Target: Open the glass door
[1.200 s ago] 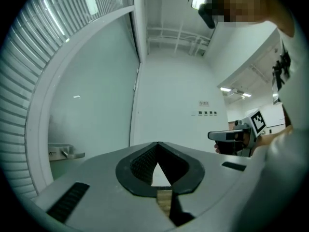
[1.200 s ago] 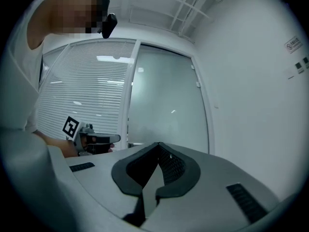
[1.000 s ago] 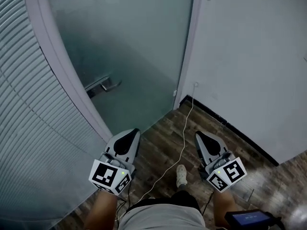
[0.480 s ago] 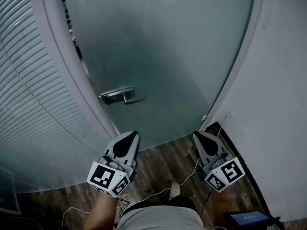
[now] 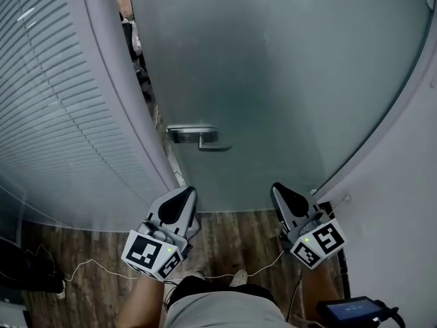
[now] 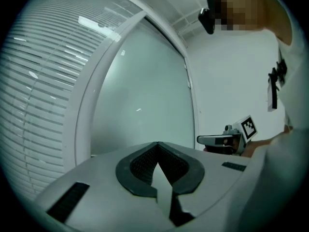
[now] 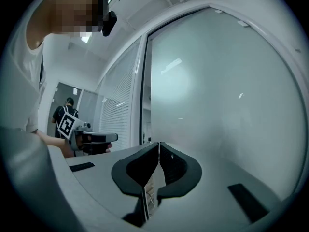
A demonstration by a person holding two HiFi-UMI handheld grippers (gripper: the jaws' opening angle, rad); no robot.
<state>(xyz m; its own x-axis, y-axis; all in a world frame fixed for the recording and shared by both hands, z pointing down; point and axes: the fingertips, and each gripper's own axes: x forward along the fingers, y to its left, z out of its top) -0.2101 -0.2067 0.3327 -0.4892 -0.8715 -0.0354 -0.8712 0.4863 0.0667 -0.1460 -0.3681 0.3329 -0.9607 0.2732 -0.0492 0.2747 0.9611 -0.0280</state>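
Facing a frosted glass door (image 5: 287,74), with a metal lever handle (image 5: 200,138) near the left edge and a narrow gap beside the frame there. Holding the left gripper (image 5: 181,194) and right gripper (image 5: 278,189) low before it, over the wooden floor (image 5: 225,234), clear of glass and handle. Both claws pressed together, pinching nothing.

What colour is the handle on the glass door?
Silvery grey metal; the handle shows best in the head view.
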